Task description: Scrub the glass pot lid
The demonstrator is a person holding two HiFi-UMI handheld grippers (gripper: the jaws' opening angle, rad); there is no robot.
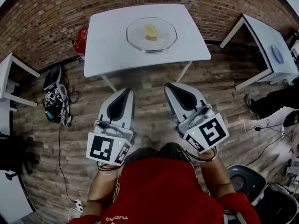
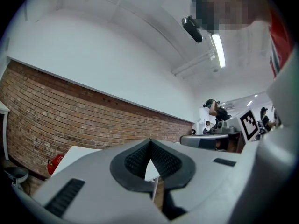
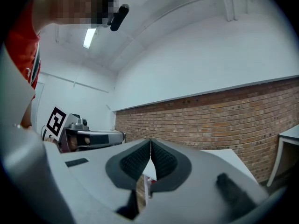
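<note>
In the head view a glass pot lid lies on a white table against the brick wall, with a yellowish sponge on top of it. Both grippers hover over the wooden floor, well short of the table. My left gripper is shut and empty; in its own view the jaw tips meet. My right gripper is likewise shut with nothing in it, and its tips touch in the right gripper view. Both point level toward the table.
A second white table stands at the right, another table's corner at the left. A red object sits by the wall. Gear and cables lie on the floor at the left, a bin at the lower right.
</note>
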